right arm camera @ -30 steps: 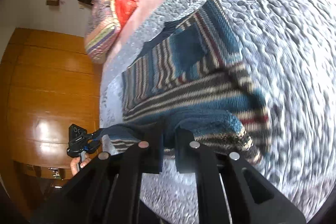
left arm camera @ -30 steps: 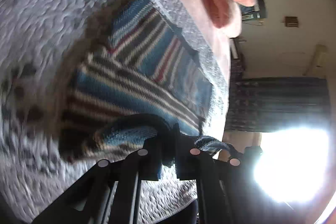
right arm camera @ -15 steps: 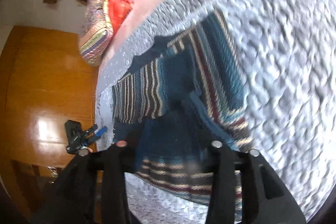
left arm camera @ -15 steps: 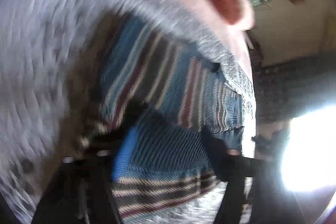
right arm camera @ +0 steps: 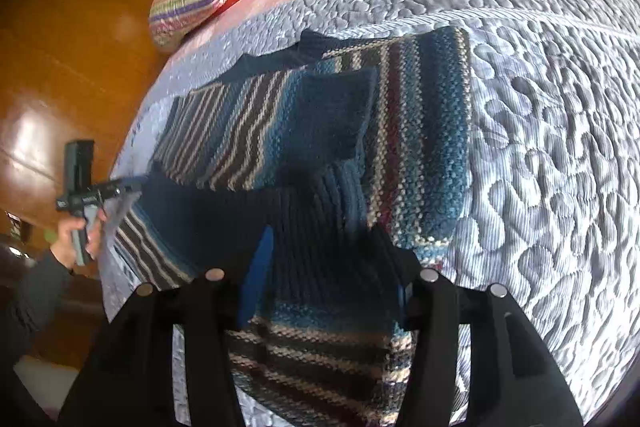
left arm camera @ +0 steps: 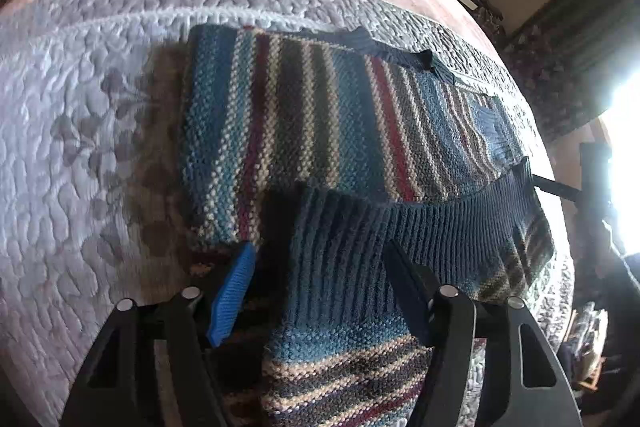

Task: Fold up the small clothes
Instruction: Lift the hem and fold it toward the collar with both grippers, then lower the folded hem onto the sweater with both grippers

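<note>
Fingers (left arm camera: 234, 291) of both grippers spread wide (nothing gripped) over striped sweater (left arm camera: 320, 115).

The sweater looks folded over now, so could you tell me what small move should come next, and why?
Probably draw both grippers back. The left gripper and right gripper are open, and the ribbed hem already lies on the sweater.
</note>
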{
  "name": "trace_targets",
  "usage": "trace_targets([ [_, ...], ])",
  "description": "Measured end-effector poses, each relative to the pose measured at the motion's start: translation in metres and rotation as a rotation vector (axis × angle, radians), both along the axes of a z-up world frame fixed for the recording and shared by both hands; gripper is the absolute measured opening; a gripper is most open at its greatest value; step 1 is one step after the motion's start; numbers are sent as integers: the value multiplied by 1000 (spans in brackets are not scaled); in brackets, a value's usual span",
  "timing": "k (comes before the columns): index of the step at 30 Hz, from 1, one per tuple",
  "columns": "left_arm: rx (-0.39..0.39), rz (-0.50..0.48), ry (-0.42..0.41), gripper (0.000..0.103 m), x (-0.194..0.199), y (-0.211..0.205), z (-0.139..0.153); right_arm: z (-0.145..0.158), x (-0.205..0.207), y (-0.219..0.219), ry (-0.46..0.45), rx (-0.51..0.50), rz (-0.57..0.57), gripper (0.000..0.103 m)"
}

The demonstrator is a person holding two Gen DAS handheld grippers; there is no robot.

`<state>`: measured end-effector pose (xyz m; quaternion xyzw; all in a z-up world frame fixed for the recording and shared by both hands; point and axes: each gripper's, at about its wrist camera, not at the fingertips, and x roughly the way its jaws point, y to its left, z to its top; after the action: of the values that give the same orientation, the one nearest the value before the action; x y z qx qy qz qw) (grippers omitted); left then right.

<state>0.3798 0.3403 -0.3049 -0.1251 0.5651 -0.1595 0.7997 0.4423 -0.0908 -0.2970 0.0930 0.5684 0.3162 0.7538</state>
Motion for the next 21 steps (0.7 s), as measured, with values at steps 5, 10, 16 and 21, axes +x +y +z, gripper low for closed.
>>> trace_targets([
  [5,21,-68,-10,1,-7,-17,0,7,-11,2,-52,-35,35,8],
  [10,-62,-16,-106,0,-20,-7,27,35,-28,-8,-138,-10,9,6],
  [16,-129,31,-229,0,-25,14,78,75,-41,-19,-219,30,-10,5],
  [21,-81,-10,-154,5,-8,13,67,72,-34,-10,-194,15,17,5],
])
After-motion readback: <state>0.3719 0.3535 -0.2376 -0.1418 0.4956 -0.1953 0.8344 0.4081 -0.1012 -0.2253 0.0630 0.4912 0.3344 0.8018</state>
